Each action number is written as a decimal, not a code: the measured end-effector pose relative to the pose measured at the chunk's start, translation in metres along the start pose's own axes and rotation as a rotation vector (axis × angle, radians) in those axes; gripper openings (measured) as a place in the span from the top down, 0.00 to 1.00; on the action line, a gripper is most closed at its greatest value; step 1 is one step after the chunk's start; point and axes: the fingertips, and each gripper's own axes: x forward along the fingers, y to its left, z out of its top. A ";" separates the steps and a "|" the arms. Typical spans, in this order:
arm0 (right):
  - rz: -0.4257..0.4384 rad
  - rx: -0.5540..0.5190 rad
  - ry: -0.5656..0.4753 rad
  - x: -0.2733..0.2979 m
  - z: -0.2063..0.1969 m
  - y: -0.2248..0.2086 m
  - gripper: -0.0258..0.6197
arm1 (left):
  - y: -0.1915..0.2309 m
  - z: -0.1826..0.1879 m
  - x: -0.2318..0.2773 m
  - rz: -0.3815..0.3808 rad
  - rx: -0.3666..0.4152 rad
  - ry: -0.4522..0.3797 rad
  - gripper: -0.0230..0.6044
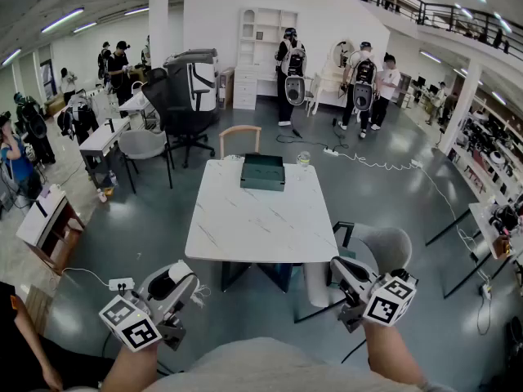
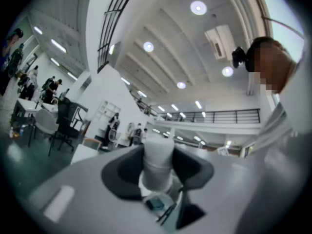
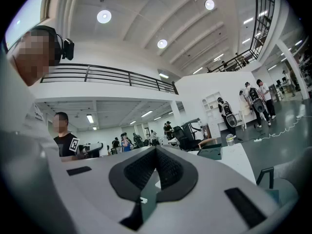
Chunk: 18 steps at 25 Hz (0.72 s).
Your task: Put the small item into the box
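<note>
A small white cylinder stands upright between the dark pads of my left gripper, which is shut on it. In the head view the left gripper is low at the left, short of the table's near edge, and the white cylinder shows at its tip. A dark green box sits at the far end of the white marble table. My right gripper hangs by the table's near right corner. Its jaws meet at the tips with nothing between them. The box also shows beyond them.
A clear cup stands right of the box. A wooden chair is behind the table, and a pale chair at its near right. A power strip lies on the floor at the left. Several people stand farther back.
</note>
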 end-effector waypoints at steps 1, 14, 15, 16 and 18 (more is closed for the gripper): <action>0.000 0.000 0.000 -0.001 0.000 0.000 0.95 | -0.001 0.000 0.000 0.000 0.001 0.000 0.68; 0.004 0.027 -0.002 -0.006 0.006 -0.010 0.95 | -0.008 0.001 0.010 0.000 0.007 0.007 0.68; 0.003 0.035 -0.004 -0.007 0.006 -0.012 0.95 | -0.010 0.001 0.011 0.000 0.007 0.007 0.68; 0.003 0.042 -0.007 -0.008 0.007 -0.013 0.95 | -0.011 0.001 0.013 -0.001 0.008 0.007 0.68; 0.005 0.048 -0.011 -0.011 0.008 -0.017 0.95 | -0.014 0.000 0.018 -0.003 0.010 0.009 0.68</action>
